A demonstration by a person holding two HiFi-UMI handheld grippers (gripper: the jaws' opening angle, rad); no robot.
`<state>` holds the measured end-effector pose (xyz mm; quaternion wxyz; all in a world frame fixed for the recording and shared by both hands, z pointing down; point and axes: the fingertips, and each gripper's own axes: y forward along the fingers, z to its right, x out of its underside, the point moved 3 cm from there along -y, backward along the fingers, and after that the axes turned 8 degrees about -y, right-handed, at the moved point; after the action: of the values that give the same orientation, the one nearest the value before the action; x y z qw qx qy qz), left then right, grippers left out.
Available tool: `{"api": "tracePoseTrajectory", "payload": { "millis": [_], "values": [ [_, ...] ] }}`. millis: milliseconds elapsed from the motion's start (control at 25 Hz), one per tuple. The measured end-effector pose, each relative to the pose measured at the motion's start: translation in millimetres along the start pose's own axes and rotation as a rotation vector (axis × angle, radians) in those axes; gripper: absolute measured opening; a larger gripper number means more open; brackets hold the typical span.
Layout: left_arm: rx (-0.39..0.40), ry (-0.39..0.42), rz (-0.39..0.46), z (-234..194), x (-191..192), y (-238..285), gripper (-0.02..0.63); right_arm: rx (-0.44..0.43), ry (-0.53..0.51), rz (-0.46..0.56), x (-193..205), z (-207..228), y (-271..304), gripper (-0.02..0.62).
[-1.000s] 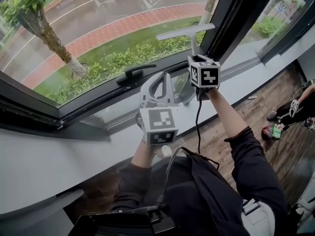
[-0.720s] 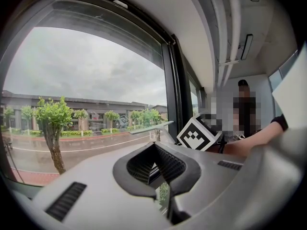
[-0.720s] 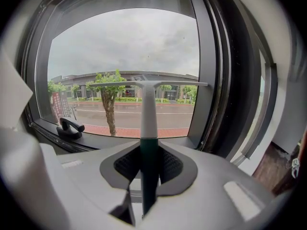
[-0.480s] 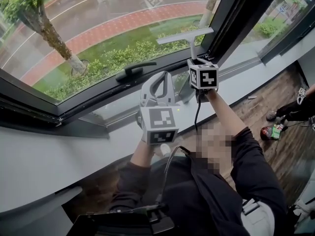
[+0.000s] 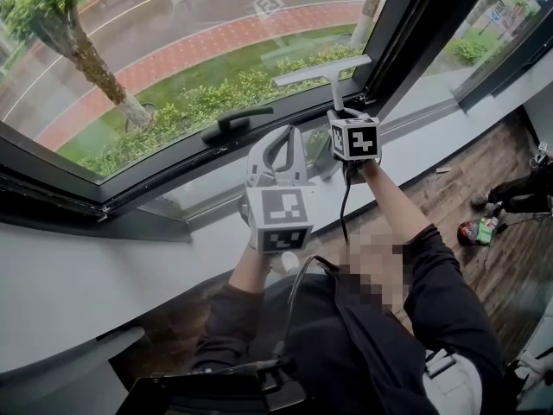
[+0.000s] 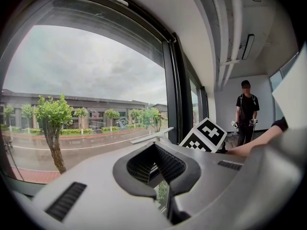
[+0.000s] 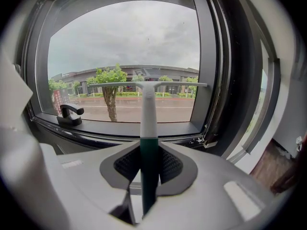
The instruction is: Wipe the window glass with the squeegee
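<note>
Right hand-held gripper [image 7: 148, 166] clamping squeegee [image 7: 147, 104] handle, blade toward window glass [image 7: 120, 42]

dark window frame [image 5: 60, 190] | grey sill [image 5: 86, 275] | wood floor [image 5: 449, 201] — overcast daylight outside

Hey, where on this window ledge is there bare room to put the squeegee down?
The grey ledge is bare left of the left gripper, and again right of the right gripper. The middle is crowded: both grippers, the squeegee, and the window handle above.
</note>
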<state>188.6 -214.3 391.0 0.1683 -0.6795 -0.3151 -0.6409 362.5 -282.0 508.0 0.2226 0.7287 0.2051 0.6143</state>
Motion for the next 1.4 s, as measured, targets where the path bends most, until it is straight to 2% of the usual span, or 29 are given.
{"api": "tracePoseTrajectory", "payload": {
  "millis": [360, 1400],
  "values": [
    [0.004, -0.052, -0.027, -1, 6, 1, 0.0, -0.006, -0.003, -0.033, 12, 0, 2, 0.072],
    [-0.014, -0.059, -0.045, -4, 14, 5, 0.0, -0.035, 0.013, -0.098, 40, -3, 14, 0.069]
  ]
}}
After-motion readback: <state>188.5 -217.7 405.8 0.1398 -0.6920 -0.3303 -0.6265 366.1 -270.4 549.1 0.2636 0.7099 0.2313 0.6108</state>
